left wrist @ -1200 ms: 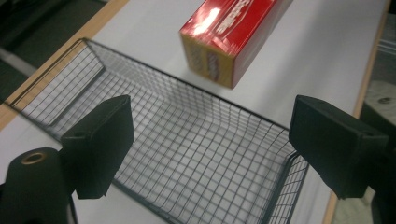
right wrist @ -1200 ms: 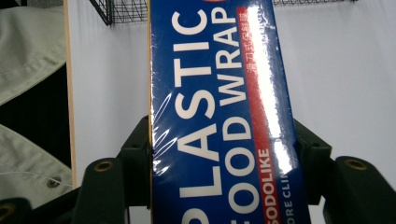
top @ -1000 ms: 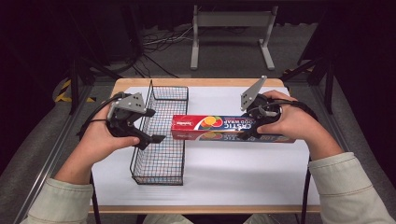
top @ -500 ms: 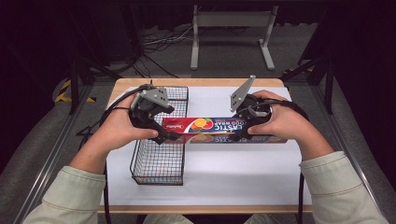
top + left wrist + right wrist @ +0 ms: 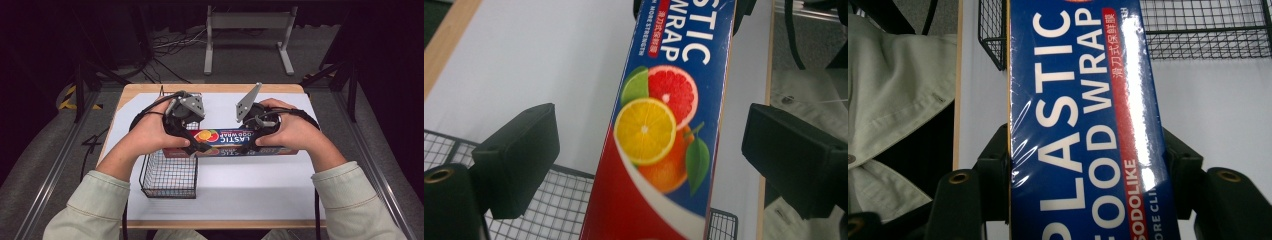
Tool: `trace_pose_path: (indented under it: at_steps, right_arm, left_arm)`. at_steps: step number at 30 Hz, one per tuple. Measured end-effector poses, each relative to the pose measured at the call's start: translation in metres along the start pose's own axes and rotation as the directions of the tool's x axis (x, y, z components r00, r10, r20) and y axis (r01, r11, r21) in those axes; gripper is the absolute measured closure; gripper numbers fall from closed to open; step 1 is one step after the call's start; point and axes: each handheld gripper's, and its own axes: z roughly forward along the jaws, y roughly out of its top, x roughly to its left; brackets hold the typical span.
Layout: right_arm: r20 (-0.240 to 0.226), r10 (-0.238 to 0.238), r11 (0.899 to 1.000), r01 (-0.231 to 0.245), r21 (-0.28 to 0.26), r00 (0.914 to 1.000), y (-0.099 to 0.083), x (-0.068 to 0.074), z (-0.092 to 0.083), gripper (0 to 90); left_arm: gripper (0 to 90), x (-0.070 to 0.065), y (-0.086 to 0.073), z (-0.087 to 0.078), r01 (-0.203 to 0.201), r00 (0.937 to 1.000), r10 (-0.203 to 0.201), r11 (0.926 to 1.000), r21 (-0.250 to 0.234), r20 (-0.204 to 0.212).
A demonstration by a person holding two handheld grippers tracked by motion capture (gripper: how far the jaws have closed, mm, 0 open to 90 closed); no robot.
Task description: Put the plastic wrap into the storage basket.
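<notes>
Since the earlier frame, I have carried the food wrap box leftward over the wire basket. My right gripper pinches the box; my left gripper has just been opening, jaws spread around it without touching.

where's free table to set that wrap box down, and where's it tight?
Free: the white table in front of the box, right of the wire basket; also the far strip behind both grippers. Tight: the middle, where the right gripper grips the box and the left gripper straddles it, open, over the basket.

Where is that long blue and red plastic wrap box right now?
In the high view the blue and red plastic wrap box lies mid-table, clamped by the right gripper, its left end over the black wire basket between the left gripper's open jaws.
</notes>
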Motion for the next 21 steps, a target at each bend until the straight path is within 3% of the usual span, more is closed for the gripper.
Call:
trace_pose_path:
  at_steps: [8, 17, 21]
  right_arm:
    - [-0.011, -0.034, 0.999, 0.034, -0.011, 0.9994, 0.006, 0.001, 0.004, 39.1]
    - [-0.031, -0.068, 0.998, 0.068, -0.020, 0.9972, 0.011, 0.003, 0.008, 39.1]
    - [-0.036, -0.072, 0.997, 0.071, -0.015, 0.9968, 0.013, 0.003, 0.010, 39.0]
  left_arm:
    - [8.2, -0.002, 0.010, 0.018, -0.039, 0.9991, 0.039, 0.9984, 0.041, 0.016]
    - [12.9, -0.004, 0.013, 0.033, -0.079, 0.9926, 0.072, 0.9948, 0.064, 0.098]
    - [18.2, -0.005, 0.014, 0.037, -0.069, 0.9897, 0.059, 0.9950, 0.072, 0.130]
